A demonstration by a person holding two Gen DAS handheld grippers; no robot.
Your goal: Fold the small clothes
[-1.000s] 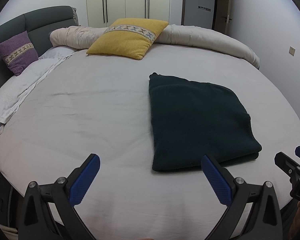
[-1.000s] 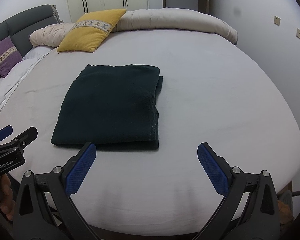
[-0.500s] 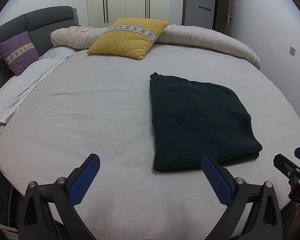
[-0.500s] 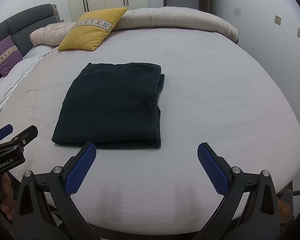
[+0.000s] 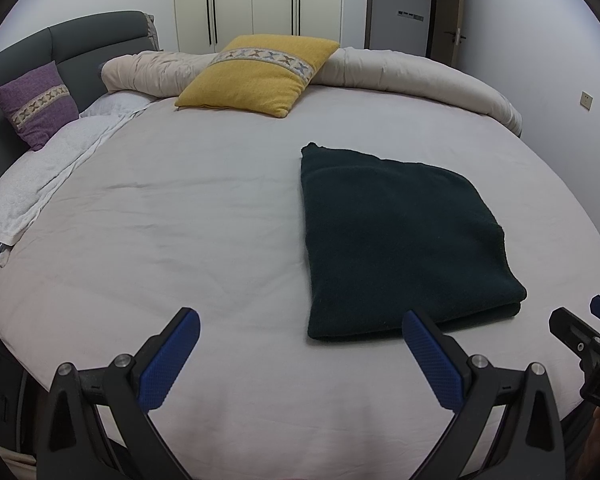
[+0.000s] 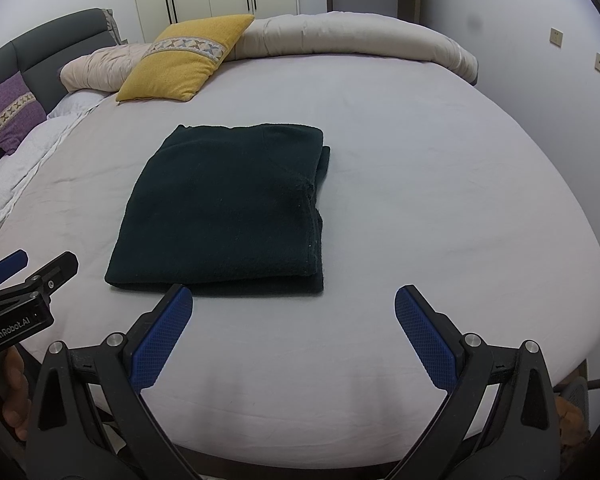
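Folded dark-green knitted garment (image 6: 224, 208) at 12 o'clock, unmoved since a second earlier; left gripper (image 5: 300, 354) and right gripper (image 6: 294, 330) spread wide, empty, folding apparently complete.

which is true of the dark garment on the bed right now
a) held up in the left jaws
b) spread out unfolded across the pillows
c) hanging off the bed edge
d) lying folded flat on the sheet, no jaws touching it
d: the dark garment lies as a neat folded rectangle on the bed sheet, while the left gripper and right gripper both hover open short of it.
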